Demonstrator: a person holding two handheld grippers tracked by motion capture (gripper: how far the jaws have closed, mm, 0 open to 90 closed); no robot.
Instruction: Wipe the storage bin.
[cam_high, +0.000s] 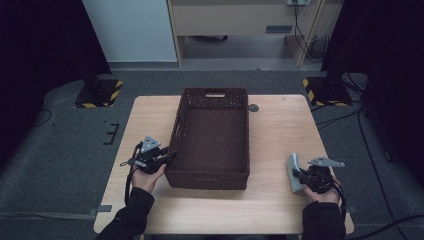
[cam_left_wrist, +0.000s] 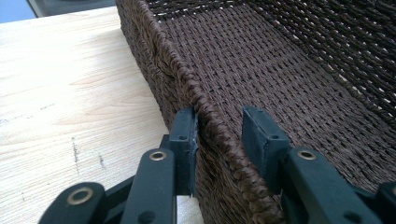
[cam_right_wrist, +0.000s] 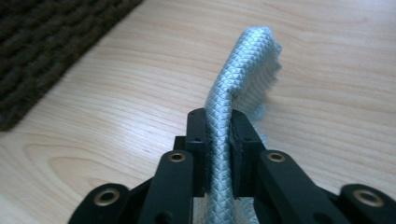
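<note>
Left gripper view: fingers (cam_left_wrist: 189, 133) straddle the basket (cam_left_wrist: 280, 79) rim.

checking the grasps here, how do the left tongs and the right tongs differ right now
The left tongs stand open astride the brown basket's rim, one jaw outside the wall, one inside; the right tongs are shut on a silvery quilted cloth. The left tongs sit at the basket's near left corner; the right tongs are apart from the basket, at the table's right side. Both are black and hand-held.
</note>
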